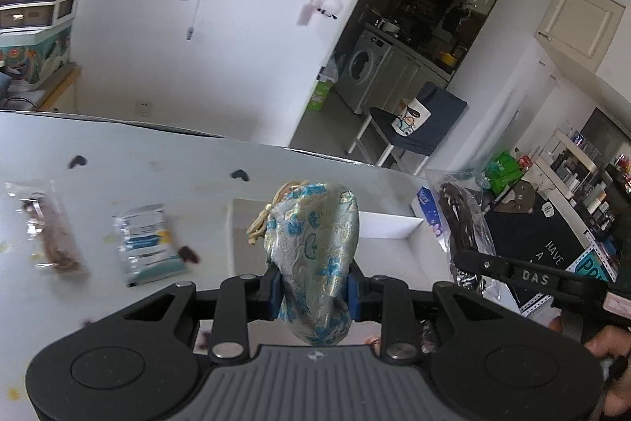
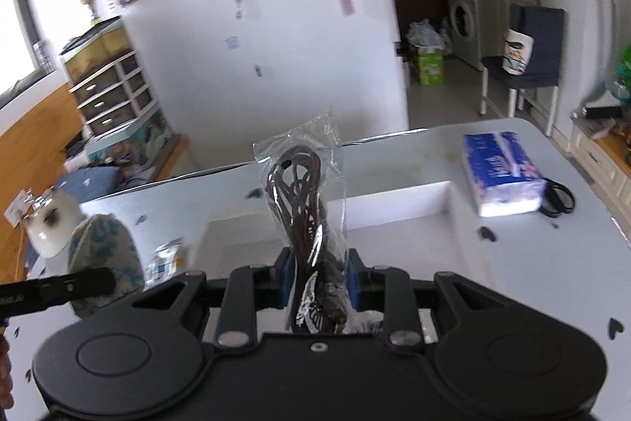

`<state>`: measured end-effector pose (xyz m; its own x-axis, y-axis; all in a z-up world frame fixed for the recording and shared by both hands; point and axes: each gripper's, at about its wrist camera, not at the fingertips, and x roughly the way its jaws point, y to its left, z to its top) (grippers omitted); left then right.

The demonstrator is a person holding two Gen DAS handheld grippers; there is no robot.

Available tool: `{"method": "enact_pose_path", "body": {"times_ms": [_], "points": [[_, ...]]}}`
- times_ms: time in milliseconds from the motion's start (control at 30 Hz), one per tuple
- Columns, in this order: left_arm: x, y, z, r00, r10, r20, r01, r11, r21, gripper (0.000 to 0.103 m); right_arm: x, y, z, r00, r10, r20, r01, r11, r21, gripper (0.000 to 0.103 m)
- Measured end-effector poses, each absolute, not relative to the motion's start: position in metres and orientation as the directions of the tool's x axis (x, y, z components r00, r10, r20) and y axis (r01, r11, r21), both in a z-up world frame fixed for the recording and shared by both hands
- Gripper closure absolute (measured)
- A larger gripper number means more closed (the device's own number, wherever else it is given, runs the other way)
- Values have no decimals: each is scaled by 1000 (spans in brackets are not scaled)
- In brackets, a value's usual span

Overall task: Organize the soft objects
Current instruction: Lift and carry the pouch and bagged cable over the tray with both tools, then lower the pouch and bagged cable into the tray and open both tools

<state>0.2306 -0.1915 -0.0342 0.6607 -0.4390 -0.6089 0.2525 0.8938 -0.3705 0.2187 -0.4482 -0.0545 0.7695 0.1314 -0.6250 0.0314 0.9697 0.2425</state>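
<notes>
Above a white table [image 2: 434, 152], the left gripper [image 1: 314, 285] clamps a blue-flowered silk pouch [image 1: 313, 243] and the right gripper [image 2: 317, 281] clamps a clear bag of dark cord [image 2: 303, 200], both held near a white tray [image 2: 398, 223], a tissue pack [image 2: 503, 172] far right.

A shiny satin pouch [image 1: 315, 255] with blue flowers is showing woven cloth and a pale cord tie. A clear, crinkly plastic bag [image 2: 311, 192] is wrapping dark brown cord (glossy film, catching light). The table [image 2: 414, 152] is looking smooth and faintly glossy, while the tissue pack [image 2: 503, 172] at its far right corner is gleaming in soft plastic.
</notes>
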Motion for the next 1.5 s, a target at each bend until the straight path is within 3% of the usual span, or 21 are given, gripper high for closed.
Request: {"method": "enact_pose_path", "body": {"times_ms": [367,667,800,867,900,967,1033,1100,1167,1200,1500], "points": [[263,-219,-57,621,-418,-664,223,905,-362,71,283,-520,-102,722,79,-687,125,962,242,75],[290,-238,-86,559,-422,-714,200,904,-378,71,310,-535,-156,618,119,-777,158,949,271,76],[305,-254,-100,521,-448,-726,212,892,-398,71,310,-529,-157,617,99,-781,138,963,231,68],[311,-263,-106,504,-463,-729,223,885,-408,71,310,-529,-155,611,96,-786,138,965,224,54],[314,-267,-109,496,-468,-732,229,883,-409,71,308,-529,-152,614,93,-784,138,965,223,53],[319,-273,-112,486,-469,-737,240,883,-404,71,304,-529,-146,626,103,-773,127,965,231,38],[323,-277,-115,483,-460,-745,251,888,-386,71,300,-528,-137,638,102,-763,118,967,227,34],[328,-277,-118,484,-432,-761,258,901,-348,70,296,-529,-129,659,101,-745,105,969,225,36],[333,-273,-120,484,-404,-777,251,914,-319,70,295,-530,-123,678,105,-727,90,970,224,53],[335,-271,-120,482,-391,-784,247,919,-306,70,297,-530,-121,682,104,-724,86,972,220,55],[329,-250,-115,457,-327,-827,258,939,-228,70,332,-523,-135,669,107,-735,72,976,207,67]]}}
